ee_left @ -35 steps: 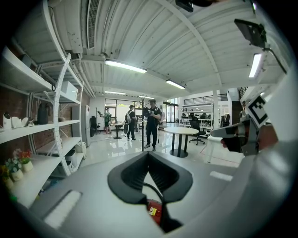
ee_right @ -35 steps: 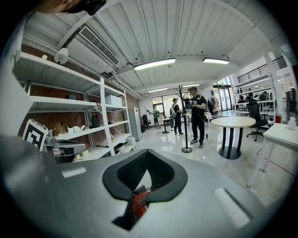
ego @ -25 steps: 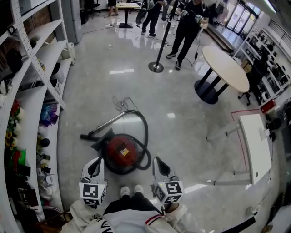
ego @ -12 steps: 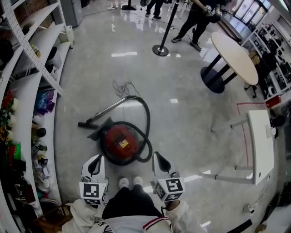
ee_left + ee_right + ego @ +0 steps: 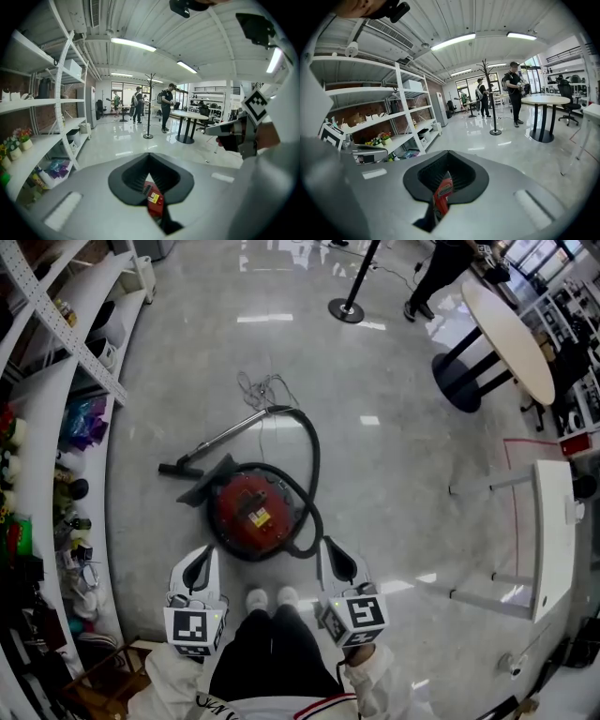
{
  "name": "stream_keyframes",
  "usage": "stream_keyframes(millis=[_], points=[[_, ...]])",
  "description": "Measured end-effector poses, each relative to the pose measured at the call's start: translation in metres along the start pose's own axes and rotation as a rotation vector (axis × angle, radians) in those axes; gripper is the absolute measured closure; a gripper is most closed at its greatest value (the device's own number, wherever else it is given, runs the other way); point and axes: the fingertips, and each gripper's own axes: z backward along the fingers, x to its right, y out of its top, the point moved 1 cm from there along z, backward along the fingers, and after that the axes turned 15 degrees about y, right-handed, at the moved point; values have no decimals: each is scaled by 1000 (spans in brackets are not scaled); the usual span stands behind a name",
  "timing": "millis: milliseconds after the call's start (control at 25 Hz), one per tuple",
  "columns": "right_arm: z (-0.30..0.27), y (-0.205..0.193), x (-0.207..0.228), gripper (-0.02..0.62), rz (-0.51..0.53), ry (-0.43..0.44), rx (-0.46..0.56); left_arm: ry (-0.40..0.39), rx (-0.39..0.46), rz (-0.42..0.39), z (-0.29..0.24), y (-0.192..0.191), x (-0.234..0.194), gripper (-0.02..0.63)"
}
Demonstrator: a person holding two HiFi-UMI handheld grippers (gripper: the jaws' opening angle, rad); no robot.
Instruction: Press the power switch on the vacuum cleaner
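Note:
A round red vacuum cleaner [image 5: 251,514] lies on the grey floor, with its black hose [image 5: 311,465] looped round it and its wand [image 5: 225,437] running left to the floor nozzle [image 5: 178,468]. A yellow label sits on its top. My left gripper [image 5: 199,570] hangs near its lower left and my right gripper [image 5: 336,563] near its lower right, both above the floor and apart from it. Both are shut with nothing held. A strip of the vacuum's red body [image 5: 154,204] shows through the left gripper [image 5: 150,157], and the red body [image 5: 442,194] also shows through the right gripper [image 5: 447,153].
White shelves [image 5: 56,427] with small goods run along the left. A loose cord [image 5: 262,385] lies beyond the wand. A round table [image 5: 511,329], a white desk [image 5: 553,521], a stanchion base [image 5: 347,308] and a person [image 5: 441,273] stand to the right and behind. My shoes [image 5: 270,598] are just below the vacuum.
The head view has tipped and shifted, so the vacuum sits higher in the frame. Both grippers stay shut and low on either side of it.

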Motion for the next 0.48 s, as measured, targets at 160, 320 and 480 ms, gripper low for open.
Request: stream_keyframes(millis=[160, 320, 480], points=[[-13, -18, 4, 595, -3, 14, -20, -1, -23, 8, -11, -22, 5, 606], [-28, -36, 9, 595, -1, 29, -43, -2, -43, 17, -21, -42, 10, 606], [-40, -56, 15, 595, -9, 27, -60, -1, -59, 28, -31, -61, 13, 606]])
